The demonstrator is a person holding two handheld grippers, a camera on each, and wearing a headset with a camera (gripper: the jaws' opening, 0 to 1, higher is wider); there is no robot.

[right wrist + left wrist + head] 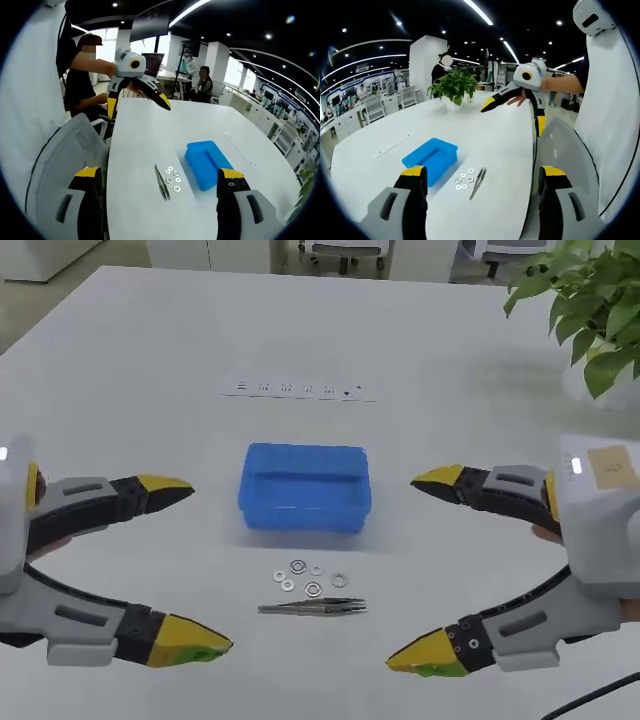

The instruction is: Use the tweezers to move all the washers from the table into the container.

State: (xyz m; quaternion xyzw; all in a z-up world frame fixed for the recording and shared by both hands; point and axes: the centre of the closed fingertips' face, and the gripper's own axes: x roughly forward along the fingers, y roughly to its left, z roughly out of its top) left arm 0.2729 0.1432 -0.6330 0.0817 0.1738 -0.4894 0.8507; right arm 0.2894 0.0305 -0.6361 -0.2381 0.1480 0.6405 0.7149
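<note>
Both of my grippers hang low over the near part of the worktop, each with its fingers spread wide apart and gripping nothing. My left gripper reaches in from the left side of the head view, yellow tips pointing inward. My right gripper mirrors it from the right side. The two are well apart from each other and from the things lying between them.

Nearest to me in that gap, the tweezers lie flat on the white surface, set crosswise to my line of sight. Just beyond them six washers rest in a loose cluster, near the tweezers. I cannot tell whether any of them touches the tweezers. All six are on the worktop, outside the container.

A little farther on sits the blue container, a shallow rectangular tub standing upright with its open top facing up, near the washers but apart from them.

Past it, a thin pale strip with small dark marks lies flat on the worktop. At the far right a leafy green plant leans into view, and office chairs stand beyond the far edge.
</note>
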